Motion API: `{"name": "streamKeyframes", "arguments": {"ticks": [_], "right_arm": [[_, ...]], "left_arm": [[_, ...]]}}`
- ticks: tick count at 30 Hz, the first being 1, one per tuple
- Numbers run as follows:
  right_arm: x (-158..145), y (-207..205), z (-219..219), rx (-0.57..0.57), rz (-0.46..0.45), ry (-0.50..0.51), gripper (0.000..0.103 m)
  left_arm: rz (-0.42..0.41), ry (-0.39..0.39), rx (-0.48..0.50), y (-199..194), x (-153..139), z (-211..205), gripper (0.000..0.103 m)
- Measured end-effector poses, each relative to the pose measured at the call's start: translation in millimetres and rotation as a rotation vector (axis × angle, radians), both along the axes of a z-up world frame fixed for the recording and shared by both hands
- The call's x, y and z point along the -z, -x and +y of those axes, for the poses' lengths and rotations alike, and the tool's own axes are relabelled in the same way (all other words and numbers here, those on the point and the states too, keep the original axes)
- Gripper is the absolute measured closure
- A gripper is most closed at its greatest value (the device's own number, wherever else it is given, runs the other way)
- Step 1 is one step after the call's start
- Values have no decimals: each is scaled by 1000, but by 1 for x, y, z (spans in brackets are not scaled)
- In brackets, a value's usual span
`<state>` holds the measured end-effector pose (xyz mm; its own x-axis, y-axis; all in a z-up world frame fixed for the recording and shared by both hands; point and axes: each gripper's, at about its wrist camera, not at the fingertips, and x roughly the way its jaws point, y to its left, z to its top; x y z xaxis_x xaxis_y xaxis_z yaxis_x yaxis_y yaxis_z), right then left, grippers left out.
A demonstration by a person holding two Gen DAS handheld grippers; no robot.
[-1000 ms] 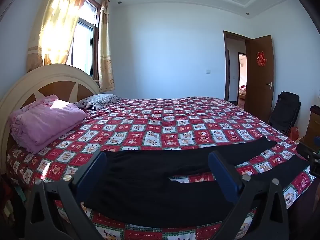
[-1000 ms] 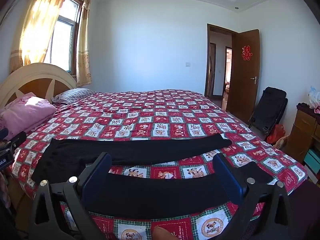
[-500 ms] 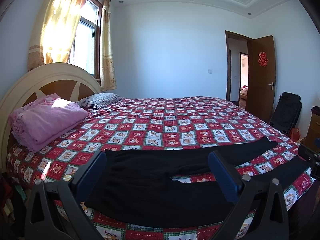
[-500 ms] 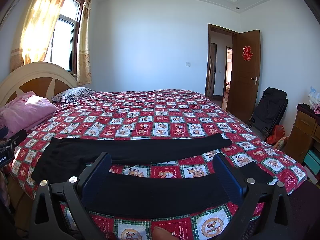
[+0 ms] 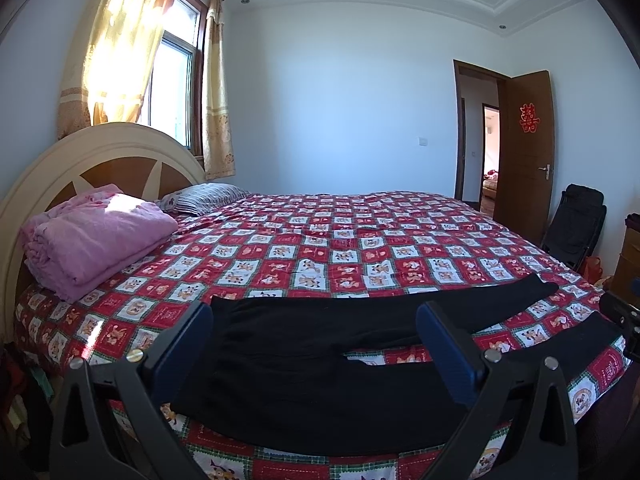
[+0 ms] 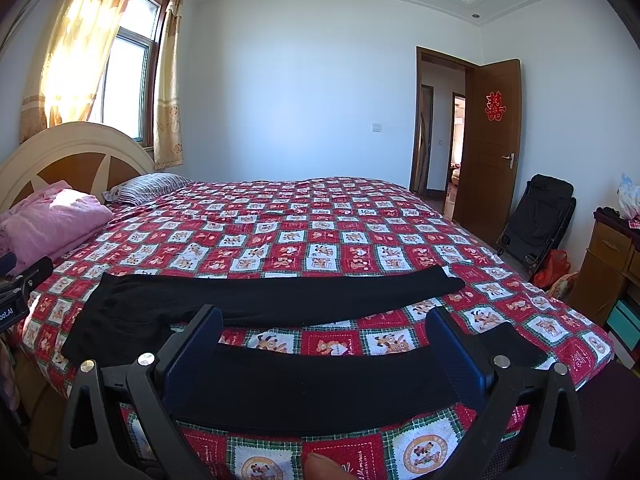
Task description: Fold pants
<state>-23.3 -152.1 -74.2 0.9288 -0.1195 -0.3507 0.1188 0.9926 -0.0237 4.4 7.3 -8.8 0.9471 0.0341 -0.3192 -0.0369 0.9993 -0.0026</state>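
Black pants (image 5: 304, 368) lie flat along the near edge of the bed, waist to the left, both legs spread toward the right. My left gripper (image 5: 314, 344) hovers open above the waist and crotch area, holding nothing. In the right wrist view the pants (image 6: 280, 300) show two separate legs, the near one (image 6: 320, 388) running under my right gripper (image 6: 324, 348), which is open and empty. Part of the left gripper (image 6: 24, 280) shows at that view's left edge.
The bed carries a red patchwork quilt (image 5: 360, 248). A folded pink blanket (image 5: 92, 236) and a striped pillow (image 5: 204, 196) lie by the headboard (image 5: 92, 148). A black folding chair (image 6: 536, 216), a wooden dresser (image 6: 608, 256) and an open door (image 6: 492, 152) stand to the right.
Both views have shifted only slightly; the left gripper has risen a little. The pants have not moved and both grippers stay open.
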Motion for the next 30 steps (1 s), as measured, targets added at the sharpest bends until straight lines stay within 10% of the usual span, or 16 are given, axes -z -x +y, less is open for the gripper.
{"name": "streamKeyframes", "arguments": {"ticks": [30], "right_arm": [[9, -3, 1, 2, 17, 11, 1]], "left_arm": [[19, 4, -7, -2, 2, 3, 0]]}}
